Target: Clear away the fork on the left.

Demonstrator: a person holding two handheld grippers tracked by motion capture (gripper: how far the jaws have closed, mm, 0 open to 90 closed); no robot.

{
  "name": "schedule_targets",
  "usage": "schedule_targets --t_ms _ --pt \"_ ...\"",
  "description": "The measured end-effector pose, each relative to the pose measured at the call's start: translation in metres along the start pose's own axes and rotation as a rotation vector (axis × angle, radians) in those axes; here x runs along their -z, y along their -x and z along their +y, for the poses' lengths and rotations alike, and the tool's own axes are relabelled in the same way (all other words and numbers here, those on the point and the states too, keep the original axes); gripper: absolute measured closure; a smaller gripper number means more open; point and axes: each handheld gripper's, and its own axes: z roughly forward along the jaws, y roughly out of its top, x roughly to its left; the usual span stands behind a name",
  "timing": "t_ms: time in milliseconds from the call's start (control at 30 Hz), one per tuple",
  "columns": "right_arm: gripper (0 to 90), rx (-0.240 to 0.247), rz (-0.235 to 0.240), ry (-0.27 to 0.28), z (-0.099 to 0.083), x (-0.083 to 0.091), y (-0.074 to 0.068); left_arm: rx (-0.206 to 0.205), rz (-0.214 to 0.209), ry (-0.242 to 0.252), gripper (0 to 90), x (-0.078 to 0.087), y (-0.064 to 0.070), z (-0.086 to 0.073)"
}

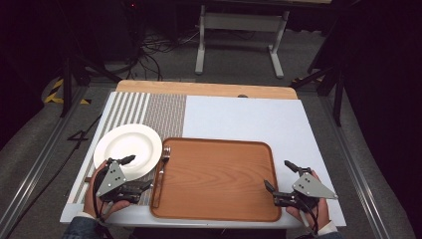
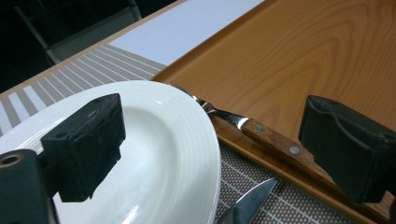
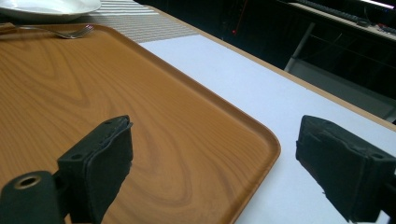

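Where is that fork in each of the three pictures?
High view: the fork lies along the wooden tray's left rim, beside the white plate.
Left gripper view: centre, on the tray rim right of the plate.
Right gripper view: top left corner.
Shared landmark: the plate.

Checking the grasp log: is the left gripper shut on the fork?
No, the left gripper is open, its jaws straddling the plate edge and fork.
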Motion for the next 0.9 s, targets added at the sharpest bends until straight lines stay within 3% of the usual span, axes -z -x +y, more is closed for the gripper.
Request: schedule_targets --t_ms 900 --pt "11.6 -0.009 0.003 -0.006 -0.0023 -0.0009 0.002 0.008 -0.013 -0.006 8.6 -0.0031 -0.0001 -0.0002"
